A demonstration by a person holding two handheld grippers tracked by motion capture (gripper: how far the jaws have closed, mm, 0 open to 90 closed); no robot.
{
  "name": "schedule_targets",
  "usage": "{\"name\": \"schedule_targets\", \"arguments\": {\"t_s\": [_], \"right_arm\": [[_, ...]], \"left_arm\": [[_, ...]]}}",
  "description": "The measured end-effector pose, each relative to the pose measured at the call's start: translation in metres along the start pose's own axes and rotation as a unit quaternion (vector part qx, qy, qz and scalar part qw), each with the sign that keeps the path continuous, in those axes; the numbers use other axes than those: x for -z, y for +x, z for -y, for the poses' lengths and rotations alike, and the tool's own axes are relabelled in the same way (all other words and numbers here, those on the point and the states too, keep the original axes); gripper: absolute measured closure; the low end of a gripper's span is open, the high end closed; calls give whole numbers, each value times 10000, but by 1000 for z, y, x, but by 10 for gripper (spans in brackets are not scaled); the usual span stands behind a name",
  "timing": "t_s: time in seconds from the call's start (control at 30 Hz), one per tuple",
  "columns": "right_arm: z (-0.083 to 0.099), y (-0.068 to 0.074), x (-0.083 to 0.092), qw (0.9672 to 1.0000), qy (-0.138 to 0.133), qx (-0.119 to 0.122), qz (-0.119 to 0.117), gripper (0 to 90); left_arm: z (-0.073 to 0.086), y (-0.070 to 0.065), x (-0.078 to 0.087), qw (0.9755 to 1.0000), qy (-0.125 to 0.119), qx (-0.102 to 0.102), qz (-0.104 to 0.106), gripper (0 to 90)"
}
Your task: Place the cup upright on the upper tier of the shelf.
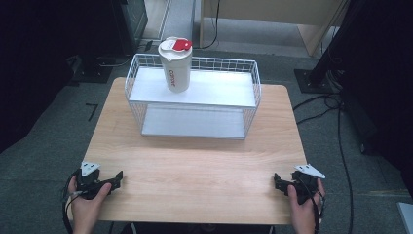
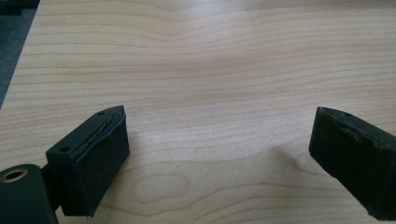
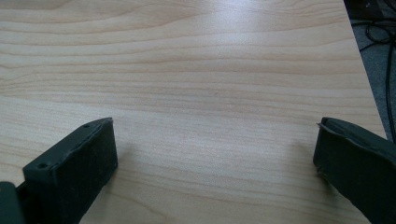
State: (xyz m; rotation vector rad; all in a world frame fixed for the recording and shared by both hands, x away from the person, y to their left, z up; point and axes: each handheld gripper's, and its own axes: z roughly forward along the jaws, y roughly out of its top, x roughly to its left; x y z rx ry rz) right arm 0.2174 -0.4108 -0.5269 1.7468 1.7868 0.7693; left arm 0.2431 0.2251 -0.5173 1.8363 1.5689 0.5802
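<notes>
A white tumbler [image 1: 176,66] with a red flip lid and red lettering stands upright on the top shelf of a white wire rack [image 1: 194,97], toward its left end. My left gripper [image 1: 113,180] rests at the table's near left corner, held in a hand, far from the rack. Its jaws stand wide apart over bare wood [image 2: 219,140], nothing between them. My right gripper [image 1: 278,182] rests at the near right corner, also hand-held. It is open too, with only tabletop between its pads [image 3: 74,172].
The wooden table [image 1: 195,165] has a broad bare stretch between the grippers and the rack. The rack's lower shelf [image 1: 195,124] holds nothing. Cables [image 1: 336,122] trail on the grey floor to the right, and dark stands flank the table's far side.
</notes>
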Motion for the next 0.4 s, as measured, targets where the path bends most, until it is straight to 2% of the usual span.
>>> {"name": "schedule_targets", "arguments": {"t_s": [0.17,0.2,0.27,0.4], "right_arm": [[0,0,0,10000,-4,7,1,0],[0,0,0,10000,-5,6,2,0],[0,0,0,10000,0,2,0,0],[0,0,0,10000,0,0,0,0]], "left_arm": [[-1,-3,-2,9999,53,-153,-18,52],[-1,-6,-3,9995,112,-282,-133,53],[-1,-9,-4,9989,157,-380,-240,53],[-1,-9,-4,9989,149,-367,-237,53]]}}
